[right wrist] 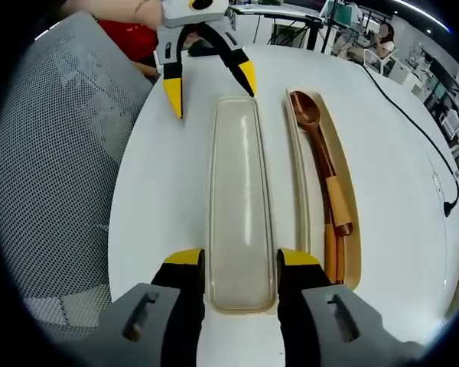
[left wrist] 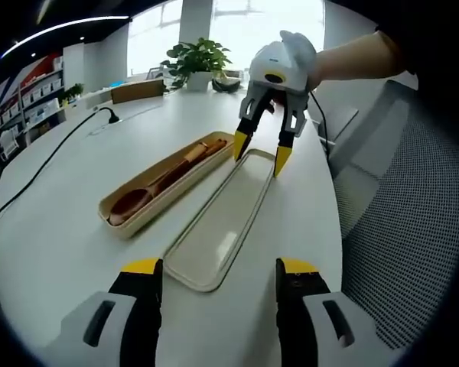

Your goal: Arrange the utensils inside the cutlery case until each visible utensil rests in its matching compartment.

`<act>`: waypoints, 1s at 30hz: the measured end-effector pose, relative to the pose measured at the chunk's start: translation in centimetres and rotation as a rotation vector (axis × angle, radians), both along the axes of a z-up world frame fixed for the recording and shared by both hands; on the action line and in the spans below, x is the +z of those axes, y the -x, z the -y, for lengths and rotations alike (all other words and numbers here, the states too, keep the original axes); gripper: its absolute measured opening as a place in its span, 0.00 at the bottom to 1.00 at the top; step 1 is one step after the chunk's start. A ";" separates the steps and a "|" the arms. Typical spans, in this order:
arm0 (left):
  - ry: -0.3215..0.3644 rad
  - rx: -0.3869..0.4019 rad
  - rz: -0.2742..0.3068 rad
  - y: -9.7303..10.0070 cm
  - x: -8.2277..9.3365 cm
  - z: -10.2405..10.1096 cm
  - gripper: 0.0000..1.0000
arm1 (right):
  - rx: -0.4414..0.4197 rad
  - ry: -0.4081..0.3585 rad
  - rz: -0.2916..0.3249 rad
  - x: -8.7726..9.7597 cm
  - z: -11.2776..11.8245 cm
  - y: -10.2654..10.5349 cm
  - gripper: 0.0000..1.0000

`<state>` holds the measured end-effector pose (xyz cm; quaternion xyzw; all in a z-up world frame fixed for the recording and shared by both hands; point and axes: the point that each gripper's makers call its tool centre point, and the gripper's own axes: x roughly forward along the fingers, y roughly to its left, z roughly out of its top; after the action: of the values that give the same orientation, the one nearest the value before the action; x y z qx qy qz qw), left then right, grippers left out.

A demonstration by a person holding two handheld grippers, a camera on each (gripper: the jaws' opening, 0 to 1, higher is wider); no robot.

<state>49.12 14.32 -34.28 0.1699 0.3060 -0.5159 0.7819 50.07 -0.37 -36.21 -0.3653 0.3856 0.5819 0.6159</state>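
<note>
White desk, cutlery case open, lid laid alongside.

An office room is seen behind: bright windows, a potted plant, shelving at the side, and a black cable trailed over the desk. A grey mesh chair is set at the desk edge. A wooden spoon is lodged in the case with further wooden utensils, partly overlapped and hard to separate. The left hand-held gripper is held spread, nothing between its jaws, at one end of the lid. The right hand-held gripper is spread astride the lid's other end.
</note>
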 end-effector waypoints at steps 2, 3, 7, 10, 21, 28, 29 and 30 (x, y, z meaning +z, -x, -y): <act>0.007 -0.021 0.020 0.2 0.2 0.2 0.63 | 0.010 0.003 -0.007 0.0 0.0 0.2 0.35; 0.008 -0.029 0.035 0.3 0.3 0.4 0.63 | 0.007 -0.002 -0.028 0.1 -0.1 0.5 0.35; -0.001 -0.055 0.124 0.1 1.1 0.6 0.64 | -0.045 -0.023 -0.106 0.4 -0.4 1.2 0.34; -0.049 -0.043 0.152 -0.1 1.0 0.2 0.63 | -0.104 -0.039 -0.206 0.7 -0.3 2.2 0.34; -0.211 -0.318 0.290 1.2 -0.1 0.5 0.37 | -0.173 -0.079 -0.538 2.8 0.5 4.9 0.35; -0.245 -0.382 0.295 1.0 -0.5 0.8 0.32 | -0.193 -0.052 -0.608 2.5 1.4 5.3 0.35; -0.251 -0.393 0.300 1.0 -0.6 0.8 0.30 | -0.187 -0.049 -0.624 2.6 1.6 5.5 0.35; -0.254 -0.402 0.303 0.9 -0.6 0.8 0.29 | -0.186 -0.046 -0.627 2.4 1.4 5.6 0.35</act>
<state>48.18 13.50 -34.87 0.3990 0.2080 -0.5869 0.6731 44.50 -1.82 -33.81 -0.1177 0.5749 0.6159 0.5256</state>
